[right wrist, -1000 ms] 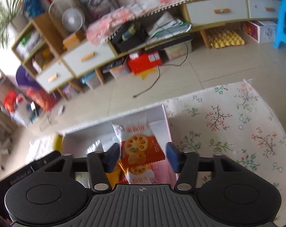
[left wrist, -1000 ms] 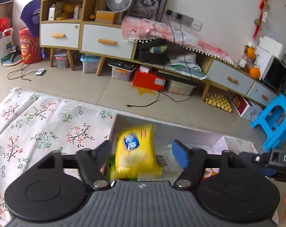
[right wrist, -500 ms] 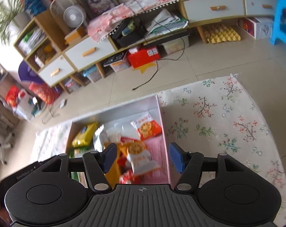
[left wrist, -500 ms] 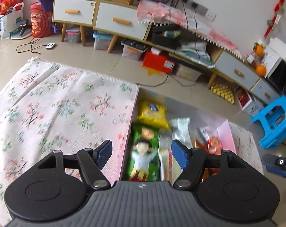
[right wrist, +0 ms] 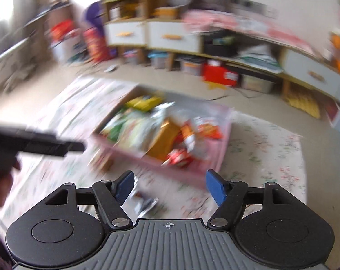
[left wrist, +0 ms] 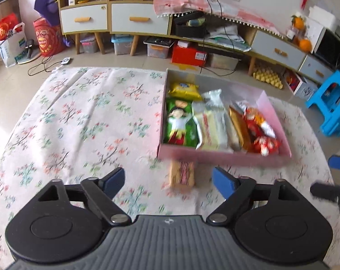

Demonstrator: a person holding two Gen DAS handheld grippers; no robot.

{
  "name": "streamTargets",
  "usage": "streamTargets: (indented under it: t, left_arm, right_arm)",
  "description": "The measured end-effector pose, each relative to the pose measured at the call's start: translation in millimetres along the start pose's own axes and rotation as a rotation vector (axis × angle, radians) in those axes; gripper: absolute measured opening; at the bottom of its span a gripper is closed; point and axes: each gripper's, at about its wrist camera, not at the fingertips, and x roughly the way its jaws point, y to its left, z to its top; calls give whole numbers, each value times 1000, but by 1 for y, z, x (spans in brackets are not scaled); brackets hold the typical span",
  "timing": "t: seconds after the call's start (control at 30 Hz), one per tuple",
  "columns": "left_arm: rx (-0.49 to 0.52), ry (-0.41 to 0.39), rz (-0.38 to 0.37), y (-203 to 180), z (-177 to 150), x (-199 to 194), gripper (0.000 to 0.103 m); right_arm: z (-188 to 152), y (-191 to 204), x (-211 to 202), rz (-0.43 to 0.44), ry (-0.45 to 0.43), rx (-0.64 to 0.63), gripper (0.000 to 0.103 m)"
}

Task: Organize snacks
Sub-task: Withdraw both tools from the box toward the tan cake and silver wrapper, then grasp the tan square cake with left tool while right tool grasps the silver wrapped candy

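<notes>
Snacks are seen packed side by side in the pink box [left wrist: 223, 158] on the floral cloth [left wrist: 80, 121]. Left gripper [left wrist: 168, 180] and right gripper [right wrist: 168, 185] are opening, nothing pinched. One tan packet [left wrist: 182, 173], just before the box, is judged next for pickup.

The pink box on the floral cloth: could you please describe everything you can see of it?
The pink box is a shallow, open-topped rectangular tray, seemingly cardboard, with low pink walls and a paler inside. It lies flat on the floral cloth, its far end toward the cabinets. Snack packets fill most of it: a yellow one at the far left, a green one, pale ones, a gold one and red ones at the right. A loose packet lies outside, by its near wall.
</notes>
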Motion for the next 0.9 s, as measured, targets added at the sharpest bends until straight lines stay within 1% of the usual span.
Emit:
streamTargets:
  t: [0.07, 0.13, 0.23, 0.3, 0.37, 0.47, 0.57, 0.73, 0.9]
  left_arm:
    - [-1, 26, -5, 3, -6, 1, 89]
    - [6, 31, 1, 5, -7, 3, 91]
    - [37, 39, 46, 3, -8, 12, 92]
    - [31, 52, 38, 2, -8, 16, 92]
    - [32, 47, 34, 1, -7, 18, 92]
    - [58, 32, 52, -3, -14, 18, 92]
    - [70, 41, 60, -4, -17, 21, 92]
    - [71, 56, 53, -5, -20, 23, 92]
    - [70, 68, 54, -6, -21, 28, 92]
  right_arm:
    - [-12, 9, 0, 25, 23, -14, 73]
    - [-23, 15, 4, 47, 46, -6, 73]
    - [-32, 17, 15, 72, 84, 33, 73]
    - [-33, 19, 24, 59, 106, 34, 73]
    - [-32, 20, 30, 41, 121, 32, 73]
    - [-32, 20, 32, 57, 123, 44, 73]
    - [-32, 20, 33, 61, 121, 50, 73]
    - [-34, 10, 38, 39, 160, 109, 73]
    - [-38, 9, 47, 20, 189, 110, 73]
